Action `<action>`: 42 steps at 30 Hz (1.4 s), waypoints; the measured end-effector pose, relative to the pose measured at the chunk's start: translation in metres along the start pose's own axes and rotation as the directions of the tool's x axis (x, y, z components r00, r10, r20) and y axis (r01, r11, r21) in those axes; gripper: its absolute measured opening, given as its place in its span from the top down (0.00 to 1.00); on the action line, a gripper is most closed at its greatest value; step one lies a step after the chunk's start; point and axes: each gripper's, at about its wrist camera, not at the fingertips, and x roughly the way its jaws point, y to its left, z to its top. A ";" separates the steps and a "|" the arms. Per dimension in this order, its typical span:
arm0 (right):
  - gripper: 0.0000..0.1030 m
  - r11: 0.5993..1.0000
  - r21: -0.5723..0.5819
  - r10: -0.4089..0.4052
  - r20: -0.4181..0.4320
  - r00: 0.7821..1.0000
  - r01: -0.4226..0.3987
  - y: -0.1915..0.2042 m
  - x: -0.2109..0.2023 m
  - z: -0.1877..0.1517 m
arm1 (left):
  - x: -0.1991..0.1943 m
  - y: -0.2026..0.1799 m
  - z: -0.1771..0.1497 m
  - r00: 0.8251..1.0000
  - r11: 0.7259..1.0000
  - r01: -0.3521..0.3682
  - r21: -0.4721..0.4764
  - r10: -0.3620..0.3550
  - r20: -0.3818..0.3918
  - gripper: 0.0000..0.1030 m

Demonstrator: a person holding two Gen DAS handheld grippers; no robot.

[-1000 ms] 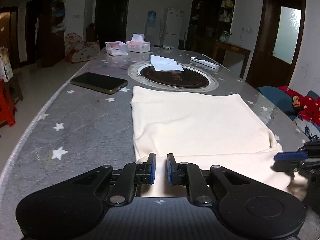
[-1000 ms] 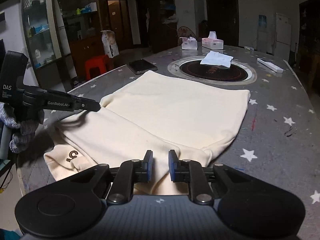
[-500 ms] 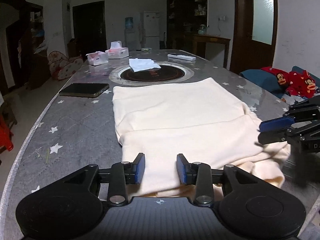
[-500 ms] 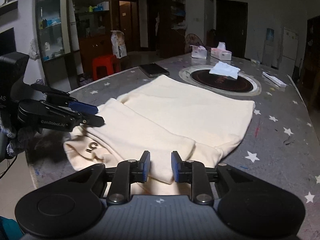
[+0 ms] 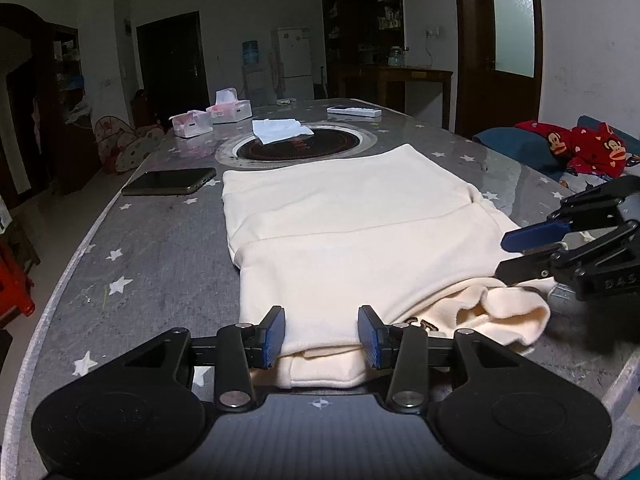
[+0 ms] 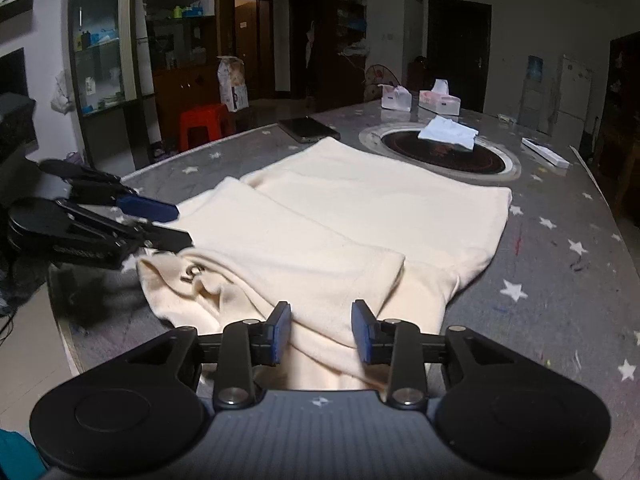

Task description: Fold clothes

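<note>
A cream garment [image 5: 352,232] lies flat on the grey star-patterned table [image 5: 152,248], its near part folded over the rest; it also shows in the right wrist view [image 6: 360,220]. My left gripper [image 5: 322,336] is open, its pads either side of the garment's near folded edge, gripping nothing. My right gripper [image 6: 322,332] is open over the garment's other near corner. Each gripper shows in the other's view: the right one [image 5: 520,252] at the right side, the left one [image 6: 176,224] at the left side. A small dark logo [image 6: 192,274] shows on a bunched bit.
A phone [image 5: 170,181] lies left of the garment. A round dark hotplate [image 5: 298,146] with a white tissue [image 5: 280,130] sits beyond it. Two tissue boxes [image 5: 212,118] and a white remote [image 5: 354,111] stand farther back. The table's near edge [image 6: 68,336] is close.
Both grippers have opened and let go of the garment's folded part, which now lies laid over the rest. Both have drawn back toward the near edge.
</note>
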 end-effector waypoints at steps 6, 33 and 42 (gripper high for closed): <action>0.68 1.000 0.010 0.002 0.044 0.999 -0.002 0.001 -0.010 0.007 | -0.022 -0.003 -0.010 1.000 0.997 0.008 0.080 -0.009 0.010 0.57; 0.46 0.957 -0.289 -0.029 -0.022 0.999 0.021 0.024 -0.039 -0.017 | -0.018 -0.044 -0.011 0.982 0.915 0.077 0.397 -0.139 0.130 0.90; 0.43 0.916 -0.400 -0.023 0.037 0.999 0.035 0.040 -0.020 -0.018 | -0.002 -0.026 0.027 0.977 0.951 0.111 0.288 -0.158 0.145 0.91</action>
